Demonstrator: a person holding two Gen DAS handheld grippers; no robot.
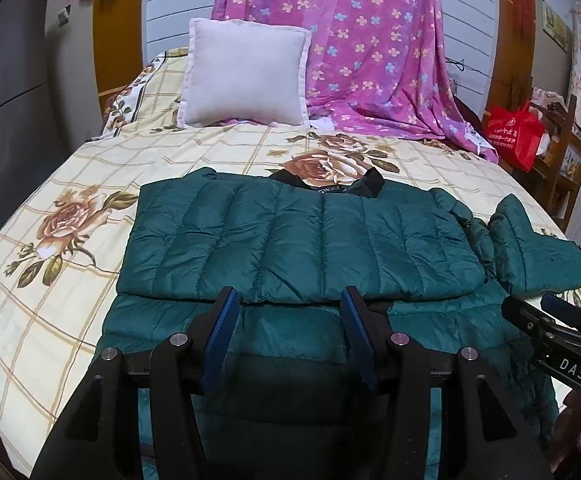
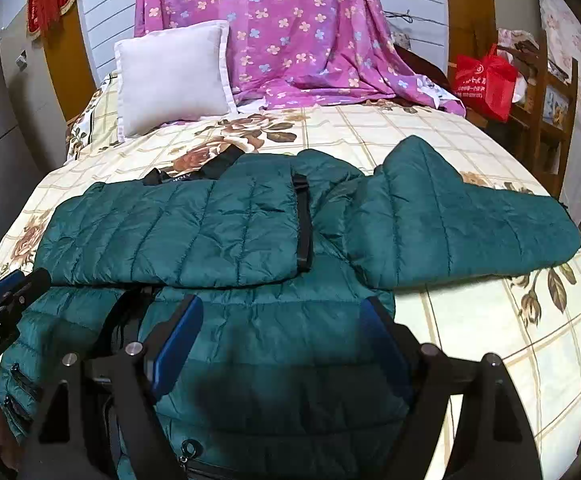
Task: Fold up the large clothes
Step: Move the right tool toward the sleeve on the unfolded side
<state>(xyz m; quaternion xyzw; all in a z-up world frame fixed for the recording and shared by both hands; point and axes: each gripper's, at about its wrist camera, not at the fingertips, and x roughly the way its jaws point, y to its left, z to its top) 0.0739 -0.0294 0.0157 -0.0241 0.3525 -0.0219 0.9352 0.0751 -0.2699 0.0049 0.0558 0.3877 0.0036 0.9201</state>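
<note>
Quilted teal puffer jacket lying flat on a bed, the landmark here. Its shell is a smooth, faintly glossy fabric stitched into padded channels; one sleeve is folded across the chest, and the other sleeve lies spread toward the bed's right edge. A black collar at the jacket's far end carries a label whose letters are only partly legible. A black strip runs down the folded sleeve's cuff end.

The bedspread is cream with a tan grid and large brown printed roses. At the head of the bed stands a plain, square white cushion with a flanged border, beside a draped pink-purple sheet with small flower prints. To the right of the bed, a red bag with white writing, too small to read.

Left tongs: black arms, ribbed blue pads, jaws partly apart over the jacket's near half, nothing between them. Right tongs: jaws wide apart over the jacket's lower body, gripping nothing. The right tongs' body reads "DAS"; the left tongs' body shows partial white lettering
</note>
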